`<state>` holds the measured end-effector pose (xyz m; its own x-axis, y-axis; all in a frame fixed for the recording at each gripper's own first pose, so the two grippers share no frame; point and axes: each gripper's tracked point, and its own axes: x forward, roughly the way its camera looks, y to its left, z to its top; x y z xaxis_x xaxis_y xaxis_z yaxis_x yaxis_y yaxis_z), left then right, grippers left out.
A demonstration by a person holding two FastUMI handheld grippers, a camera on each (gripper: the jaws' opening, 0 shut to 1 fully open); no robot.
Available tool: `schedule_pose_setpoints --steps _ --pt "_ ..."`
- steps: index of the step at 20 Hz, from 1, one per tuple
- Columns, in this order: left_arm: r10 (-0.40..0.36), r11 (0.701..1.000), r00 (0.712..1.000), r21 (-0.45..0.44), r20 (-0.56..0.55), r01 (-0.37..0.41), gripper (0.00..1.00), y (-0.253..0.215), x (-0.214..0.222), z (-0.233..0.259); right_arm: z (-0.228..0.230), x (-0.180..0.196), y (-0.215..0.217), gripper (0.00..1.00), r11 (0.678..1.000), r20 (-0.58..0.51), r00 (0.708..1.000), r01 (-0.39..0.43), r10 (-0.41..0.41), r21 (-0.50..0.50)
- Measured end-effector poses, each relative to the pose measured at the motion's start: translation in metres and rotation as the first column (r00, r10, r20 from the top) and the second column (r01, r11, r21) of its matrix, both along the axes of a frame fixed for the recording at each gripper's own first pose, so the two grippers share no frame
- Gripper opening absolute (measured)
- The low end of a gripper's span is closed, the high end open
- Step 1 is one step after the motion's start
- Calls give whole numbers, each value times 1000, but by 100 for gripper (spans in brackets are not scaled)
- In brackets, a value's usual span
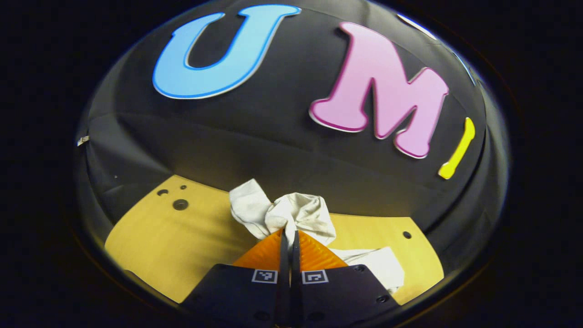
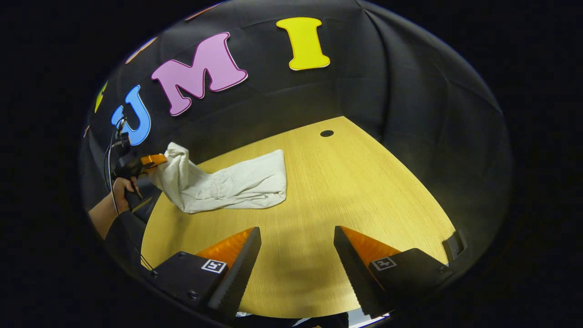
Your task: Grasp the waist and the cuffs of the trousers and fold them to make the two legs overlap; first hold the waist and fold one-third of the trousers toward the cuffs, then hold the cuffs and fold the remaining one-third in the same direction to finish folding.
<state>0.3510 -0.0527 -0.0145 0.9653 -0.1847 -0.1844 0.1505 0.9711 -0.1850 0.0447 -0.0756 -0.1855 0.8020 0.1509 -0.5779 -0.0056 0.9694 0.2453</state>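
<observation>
While one end hangs lifted, the rest lies flat:
Table (image 2: 364,191): wooden, holes near far edge.
Trousers (image 2: 237,184): far left on table, one end raised.
Left gripper (image 1: 288,234): pinching bunched trouser cloth.
Right gripper (image 2: 297,239): spread wide, holding nothing, above near table.

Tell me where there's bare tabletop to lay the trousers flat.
The widest bare stretch of the table runs from the trousers to the round hole and forward to the open right gripper. It is crowded at the far left edge, where the left gripper lifts one end of them.
</observation>
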Motion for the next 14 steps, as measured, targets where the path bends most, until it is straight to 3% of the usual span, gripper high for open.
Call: schedule_pose_setpoints --steps 4,9,14 --pt "-70 997 997 -17 29 70 5 -69 -7 20 5 8 -11 99 1000 26 1000 0 0 24" --pt "-149 989 987 25 62 148 5 -149 -14 37 4 6 -39 99 999 31 999 10 -11 46" --pt "-214 977 975 35 56 212 5 -221 -26 30 3 8 -68 99 999 33 999 1 -3 49"
